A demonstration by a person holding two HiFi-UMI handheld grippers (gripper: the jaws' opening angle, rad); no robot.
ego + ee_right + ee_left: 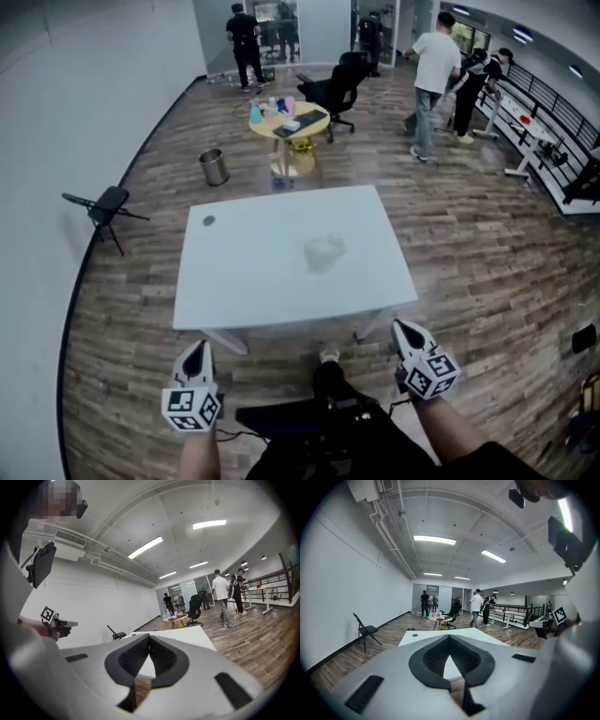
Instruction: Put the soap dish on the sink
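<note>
Left gripper (449, 638): jaws closed, tips meeting, nothing between the pads. Right gripper (150, 638): same finding, jaws fully together and empty. The person holds the two side by side and well apart. Both point toward the white table (253, 281) and sit short of its near edge, over the plank floor (469, 272).

Table top carries two items. A pale object (323, 251) lies near the middle, slightly toward the right edge, well clear of both grippers. It is too blurred to confirm, and I cannot tell whether it is the soap dish. It touches nothing else on the surface. A small dark disc (208, 220) sits close to the far left corner, just inside the left edge.

Beyond the far edge, on the floor:
- A metal bin (214, 167) stands upright off the far left corner.
- A round yellow table (314, 127) stands behind the far edge and carries bottles and small items that cannot be identified from here.
- A black office chair (336, 89) stands just beside the yellow table, on its far right.
- A black folding chair (105, 208) stands against the white wall, level with the left edge.

Several people stand at the far end of the room. One, in a white top (433, 70), is beside a white railing (562, 122) that runs along the right.
</note>
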